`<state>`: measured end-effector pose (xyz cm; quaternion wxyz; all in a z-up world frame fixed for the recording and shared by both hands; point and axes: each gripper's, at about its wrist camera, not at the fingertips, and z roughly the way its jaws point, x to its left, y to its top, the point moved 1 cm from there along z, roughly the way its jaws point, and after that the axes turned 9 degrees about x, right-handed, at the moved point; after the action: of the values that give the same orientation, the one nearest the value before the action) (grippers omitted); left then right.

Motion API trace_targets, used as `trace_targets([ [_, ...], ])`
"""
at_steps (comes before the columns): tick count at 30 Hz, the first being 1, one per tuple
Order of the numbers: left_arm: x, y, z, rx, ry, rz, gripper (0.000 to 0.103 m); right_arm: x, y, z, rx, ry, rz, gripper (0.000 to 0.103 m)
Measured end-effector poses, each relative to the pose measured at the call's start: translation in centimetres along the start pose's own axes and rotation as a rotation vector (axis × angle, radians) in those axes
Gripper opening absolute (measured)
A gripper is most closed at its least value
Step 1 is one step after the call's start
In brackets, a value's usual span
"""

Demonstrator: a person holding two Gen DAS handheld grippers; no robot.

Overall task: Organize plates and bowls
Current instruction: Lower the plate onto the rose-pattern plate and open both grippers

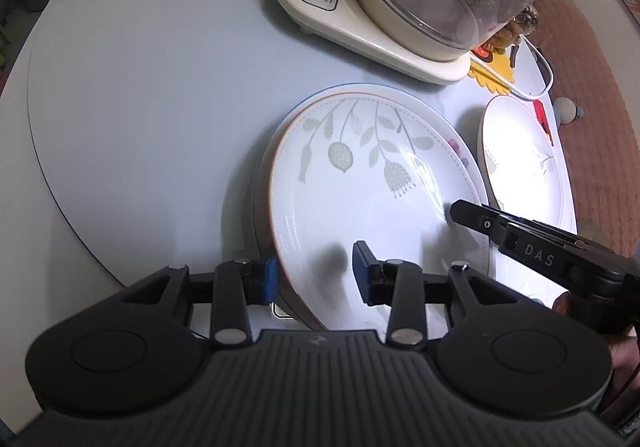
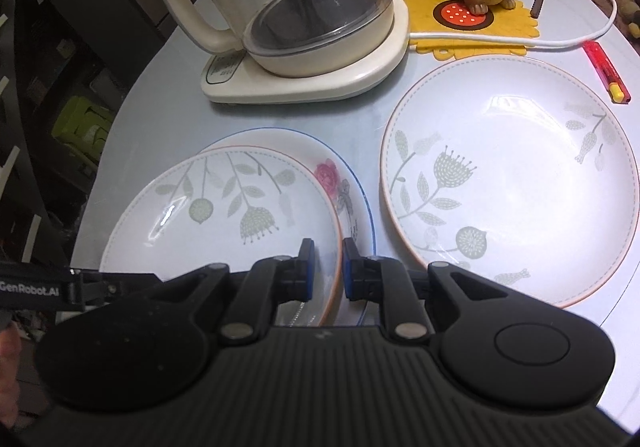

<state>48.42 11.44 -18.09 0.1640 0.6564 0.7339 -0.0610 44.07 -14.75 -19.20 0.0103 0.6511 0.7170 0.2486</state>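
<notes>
Right wrist view shows me the round table (image 2: 168,95) first, then the glass kettle (image 2: 304,3) on its cream base at the far side, and in front of it the plates. The biggest single item is the leaf plate on the right (image 2: 516,183), lying flat and alone. To its left, apart from it, the leaf plate on the stack (image 2: 224,219) sits on top of the rose plate (image 2: 340,183), shifted so the rose shows at the edge. I judge the step in hand is to settle this upper plate onto the lower one, so I should keep both rims level and lower them together, not let one side drop first. My right gripper (image 2: 327,267) has its two blue pads on either side of the near right rim, pinched narrow, and seems to grip this plate. From the left wrist view, my left gripper (image 1: 314,271) straddles the opposite rim with its fingers wide, one pad outside and one over the plate's inside; here it looks released, not pressing. Both tools point in low toward the plate from opposite sides.
</notes>
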Motion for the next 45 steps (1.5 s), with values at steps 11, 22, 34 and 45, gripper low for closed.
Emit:
trace_targets([
  [11, 1.3, -1.5, -0.8, 0.009, -0.087, -0.096, 0.043, 0.0, 0.0, 0.1, -0.012, -0.006, 0.014, 0.016],
  [22, 1.9, -3.7, -2.4, -0.012, -0.101, -0.142, 0.043, 0.0, -0.4, 0.2, -0.017, -0.006, 0.022, 0.015],
  [34, 0.4, -6.3, -8.1, -0.161, -0.048, -0.103, 0.043, 1.5, -1.2, -4.4, -0.085, -0.089, -0.024, 0.016],
  [45, -1.9, -9.5, -12.5, -0.224, -0.011, -0.084, 0.043, 4.1, -3.8, -12.3, -0.177, -0.031, -0.020, 0.016],
])
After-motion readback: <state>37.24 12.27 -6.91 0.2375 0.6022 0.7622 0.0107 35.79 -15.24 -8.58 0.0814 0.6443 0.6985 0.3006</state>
